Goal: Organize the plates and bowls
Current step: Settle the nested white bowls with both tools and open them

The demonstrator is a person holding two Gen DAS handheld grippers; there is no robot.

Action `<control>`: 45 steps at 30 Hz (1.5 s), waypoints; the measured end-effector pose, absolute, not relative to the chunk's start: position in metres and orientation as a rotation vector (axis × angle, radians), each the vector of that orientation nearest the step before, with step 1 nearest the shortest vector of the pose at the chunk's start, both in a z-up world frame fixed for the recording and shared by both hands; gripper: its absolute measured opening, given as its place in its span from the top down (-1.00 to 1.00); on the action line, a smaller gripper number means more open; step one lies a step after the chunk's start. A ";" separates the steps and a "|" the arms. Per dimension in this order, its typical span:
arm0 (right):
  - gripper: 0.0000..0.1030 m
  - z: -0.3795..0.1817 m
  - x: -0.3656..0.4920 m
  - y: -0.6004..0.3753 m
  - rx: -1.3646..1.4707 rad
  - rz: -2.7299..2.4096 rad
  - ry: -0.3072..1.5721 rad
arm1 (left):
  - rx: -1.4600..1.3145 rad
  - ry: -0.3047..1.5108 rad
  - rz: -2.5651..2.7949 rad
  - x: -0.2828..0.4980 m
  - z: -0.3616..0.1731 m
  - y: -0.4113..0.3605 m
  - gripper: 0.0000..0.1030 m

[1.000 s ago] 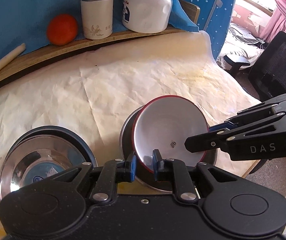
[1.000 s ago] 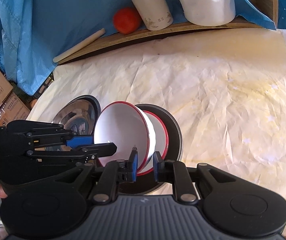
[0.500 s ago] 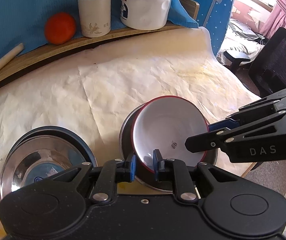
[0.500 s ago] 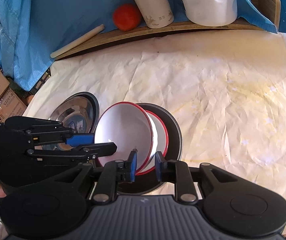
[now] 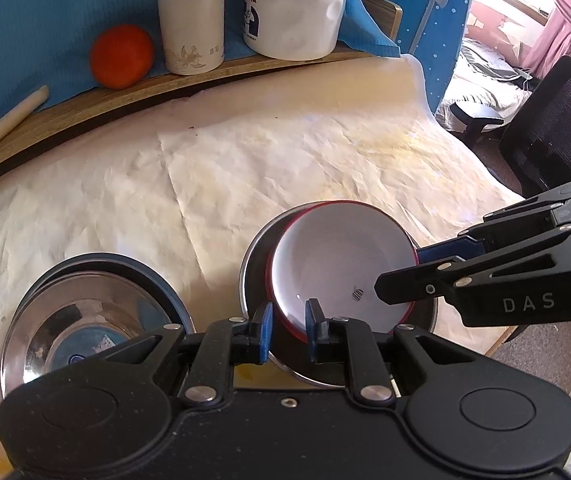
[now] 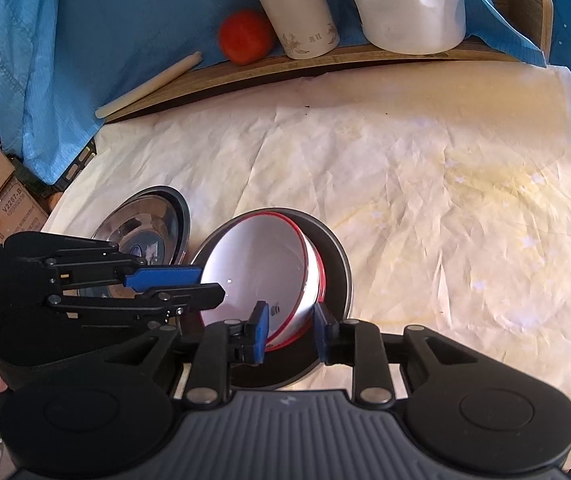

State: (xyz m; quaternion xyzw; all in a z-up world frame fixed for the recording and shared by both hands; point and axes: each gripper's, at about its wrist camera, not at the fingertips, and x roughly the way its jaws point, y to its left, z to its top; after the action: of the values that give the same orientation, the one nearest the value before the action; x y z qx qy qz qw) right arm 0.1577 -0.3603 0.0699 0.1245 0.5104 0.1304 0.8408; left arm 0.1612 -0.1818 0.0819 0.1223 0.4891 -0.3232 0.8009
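Covering the counter (image 6: 425, 184), creased cream paper, wide bare stretch rightward, left tool (image 5: 288, 330) pinching red-rimmed bowl (image 5: 341, 264) rim, right tool (image 6: 291, 330) just opening, straddling it loosely, wooden shelf (image 5: 189, 84) behind.

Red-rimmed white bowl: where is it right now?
In both wrist views the red-rimmed white bowl sits tilted inside the dark pan at the paper-covered table's near edge, right of the steel bowl.

My white bowl (image 5: 337, 264) has a red rim; the dish (image 6: 337, 276) under it is dark grey, the tabletop (image 5: 285, 168) paper cream with yellow stains.
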 end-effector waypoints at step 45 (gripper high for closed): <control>0.42 0.073 0.148 -0.359 0.211 0.275 1.016 | 0.231 1.051 -0.692 0.160 0.083 -0.179 0.60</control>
State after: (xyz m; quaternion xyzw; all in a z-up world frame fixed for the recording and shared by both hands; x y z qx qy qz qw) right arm 0.1483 -0.3595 0.0728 0.1007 0.4838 0.1310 0.8594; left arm 0.1599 -0.1788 0.0833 0.1079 0.4902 -0.3227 0.8025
